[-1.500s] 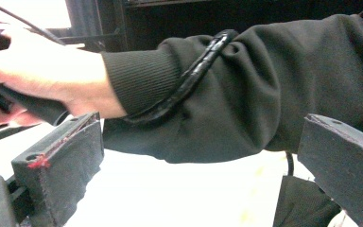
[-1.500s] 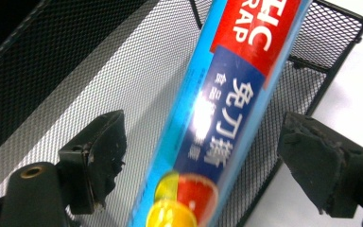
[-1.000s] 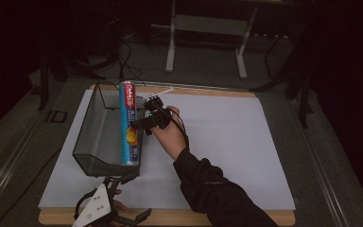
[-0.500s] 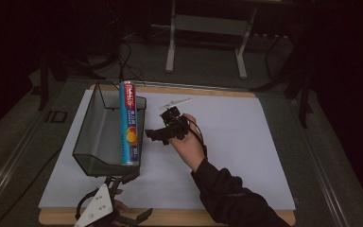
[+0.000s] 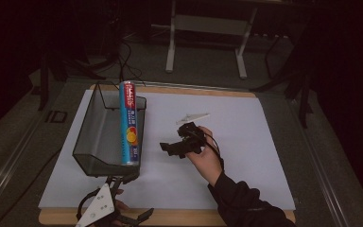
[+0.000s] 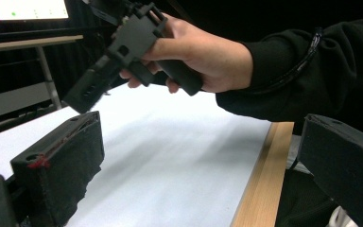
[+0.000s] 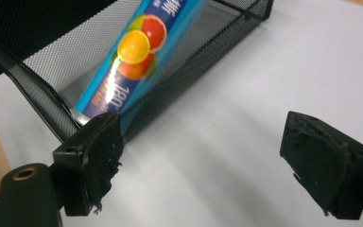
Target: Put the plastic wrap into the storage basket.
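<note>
A black wire-mesh basket (image 5: pixel 94 142) stands on the left of the white table top. A blue tube printed with citrus fruit (image 5: pixel 129 125) lies in it along the right wall, its top end sticking out over the far rim. In the right gripper view the tube (image 7: pixel 132 56) leans inside the mesh. My right gripper (image 5: pixel 166 147) hovers just right of the basket, jaws pointing at it, open and holding nothing. My left gripper (image 5: pixel 134 198) rests at the table's front edge, open and holding nothing. It faces the person's right hand (image 6: pixel 203 61).
A flat white three-cornered piece (image 5: pixel 192 117) lies on the table beyond the right hand. The wooden table edge (image 6: pixel 260 179) runs close by the left gripper. A metal stand (image 5: pixel 205 28) and cables sit on the dark floor behind the table.
The right gripper has drawn back from the tube and basket, moving right and toward the person. Tube, basket and left gripper have stayed put.
</note>
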Motion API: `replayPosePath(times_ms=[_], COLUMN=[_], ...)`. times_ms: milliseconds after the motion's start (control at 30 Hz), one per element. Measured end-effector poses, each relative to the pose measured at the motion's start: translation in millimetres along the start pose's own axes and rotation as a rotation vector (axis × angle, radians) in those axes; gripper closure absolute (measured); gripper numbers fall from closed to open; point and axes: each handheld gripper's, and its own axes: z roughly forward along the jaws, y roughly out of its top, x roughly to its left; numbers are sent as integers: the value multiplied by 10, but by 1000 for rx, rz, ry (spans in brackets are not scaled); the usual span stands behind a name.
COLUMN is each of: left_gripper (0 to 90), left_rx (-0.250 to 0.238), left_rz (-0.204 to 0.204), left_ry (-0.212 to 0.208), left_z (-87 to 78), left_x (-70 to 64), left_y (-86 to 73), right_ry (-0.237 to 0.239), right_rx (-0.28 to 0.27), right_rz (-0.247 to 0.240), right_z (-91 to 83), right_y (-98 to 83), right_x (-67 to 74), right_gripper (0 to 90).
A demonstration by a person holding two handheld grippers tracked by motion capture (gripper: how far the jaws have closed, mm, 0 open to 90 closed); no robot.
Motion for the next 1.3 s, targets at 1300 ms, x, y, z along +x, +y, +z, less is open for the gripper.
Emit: replayPosePath(times_ms=[1300], left_gripper=[21], left_rx=[5], left_rz=[2], left_ry=[-1], left_z=[10], left_x=[-16], left_y=[0], right_ry=[-22], right_rx=[-50], right_rz=[72], right_z=[-772], right_y=[-976], right_x=[-346], right_gripper=[137])
